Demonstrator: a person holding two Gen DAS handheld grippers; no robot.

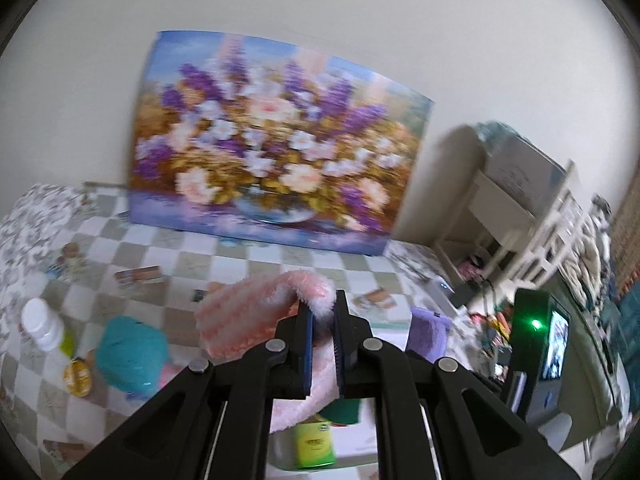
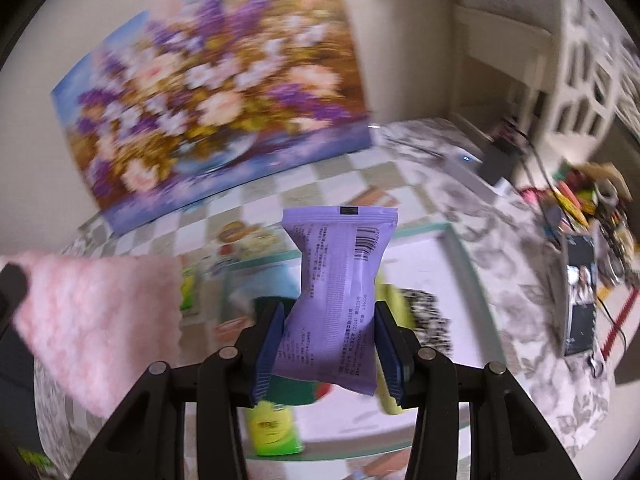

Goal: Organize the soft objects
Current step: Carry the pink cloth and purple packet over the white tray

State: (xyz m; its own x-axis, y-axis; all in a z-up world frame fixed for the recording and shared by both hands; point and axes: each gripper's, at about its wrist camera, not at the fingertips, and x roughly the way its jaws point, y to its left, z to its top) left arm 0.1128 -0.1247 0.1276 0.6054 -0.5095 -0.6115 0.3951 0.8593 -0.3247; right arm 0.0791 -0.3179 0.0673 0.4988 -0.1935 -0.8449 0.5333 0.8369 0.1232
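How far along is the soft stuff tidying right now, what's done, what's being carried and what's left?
Done: green packets already lie in the white tray.
In hand: the left gripper is shut on a fluffy pink cloth; the right gripper is shut on a purple packet, squeezed at the waist. Both are held above the table.
Left: a teal soft bundle lies on the checked tablecloth, outside the tray.
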